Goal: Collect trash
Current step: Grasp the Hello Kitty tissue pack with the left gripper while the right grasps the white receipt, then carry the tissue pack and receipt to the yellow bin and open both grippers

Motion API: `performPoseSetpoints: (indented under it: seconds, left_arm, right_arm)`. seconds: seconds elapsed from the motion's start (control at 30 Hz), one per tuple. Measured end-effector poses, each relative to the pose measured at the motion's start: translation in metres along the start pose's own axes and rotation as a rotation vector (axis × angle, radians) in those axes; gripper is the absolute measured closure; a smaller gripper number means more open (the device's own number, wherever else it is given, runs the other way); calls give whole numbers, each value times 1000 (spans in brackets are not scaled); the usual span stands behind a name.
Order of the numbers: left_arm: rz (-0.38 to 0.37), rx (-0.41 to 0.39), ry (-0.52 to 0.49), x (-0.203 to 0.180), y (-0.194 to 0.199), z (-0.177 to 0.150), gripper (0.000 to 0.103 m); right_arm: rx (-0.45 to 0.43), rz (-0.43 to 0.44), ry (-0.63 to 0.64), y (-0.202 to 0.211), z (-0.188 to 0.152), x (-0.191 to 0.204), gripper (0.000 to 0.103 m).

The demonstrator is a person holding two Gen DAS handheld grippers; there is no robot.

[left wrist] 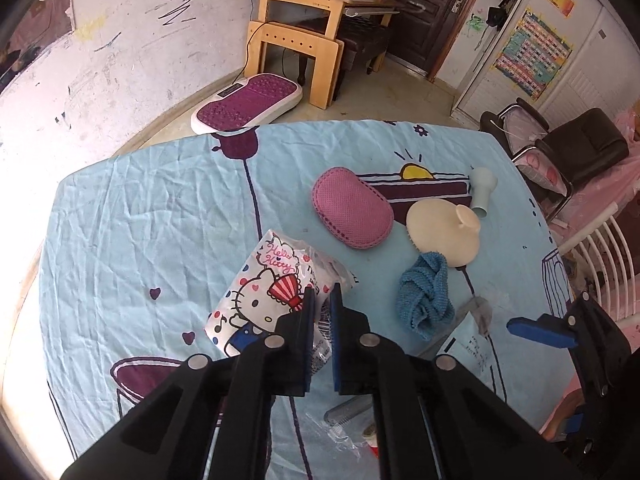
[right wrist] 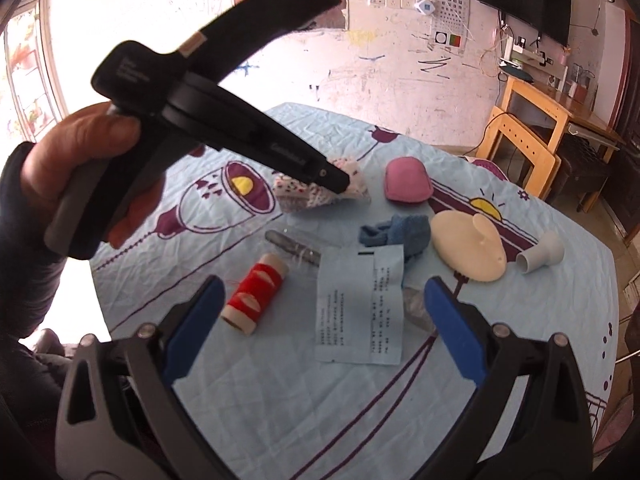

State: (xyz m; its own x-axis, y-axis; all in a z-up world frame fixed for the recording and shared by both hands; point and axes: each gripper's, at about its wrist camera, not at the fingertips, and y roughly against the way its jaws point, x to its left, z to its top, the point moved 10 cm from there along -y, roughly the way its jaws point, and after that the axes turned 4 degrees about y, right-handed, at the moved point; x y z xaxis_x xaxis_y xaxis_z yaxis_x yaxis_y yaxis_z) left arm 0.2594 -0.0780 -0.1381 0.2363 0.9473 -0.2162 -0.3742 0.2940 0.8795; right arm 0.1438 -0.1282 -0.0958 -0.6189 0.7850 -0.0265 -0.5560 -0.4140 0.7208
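- Left gripper (left wrist: 321,312) nearly closed, pinching Hello Kitty wrapper (left wrist: 264,296) at its clear edge.
- Right gripper (right wrist: 324,320) spread wide, empty, paper slip (right wrist: 358,304) lying between its fingers.

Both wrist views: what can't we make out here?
- Hello Kitty bag: lower edge hidden behind the left hand-held gripper in the left view.
- Paper slip: print too small to read, right view.
- Clear wrapper: partly hidden by gripper body, left view.
- Right hand-held gripper: open, nothing between its fingers.
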Motion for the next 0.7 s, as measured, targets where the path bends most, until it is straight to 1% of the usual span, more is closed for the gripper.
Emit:
performPoseSetpoints:
  seconds: [0.03,0.07,0.1,0.17,0.37,0.5,0.6,0.7]
  left_arm:
    - [-7,-4,9,2,1,0,100]
    - [-14,-5,16,4,1,0,100]
    - [-18,-4,18,6,1,-1,100]
    - [-25,-9,22,9,2,-1,100]
    - [-38,-11,26,14,1,-1,100]
    - [-43,-7,25,14,-3,-1,100]
    - [-48,-8,28,14,-2,-2,100]
    - [-51,-15,30,15,2,-2,100]
  right_arm:
    - [6,-13,-4,-2,1,-2,31]
    - [20,-29,-9,-5,0,-5,45]
    - [36,-37,-4,-8,-2,-5,51]
    - [61,-46,4,-12,-4,-5,54]
    - [112,-110,29,-21,-11,-4,53]
    - [144,-113,31,-28,-19,-3,54]
    - [136,-109,20,-28,-19,-4,57]
    - [94,-85,-26,-18,-14,-6,58]
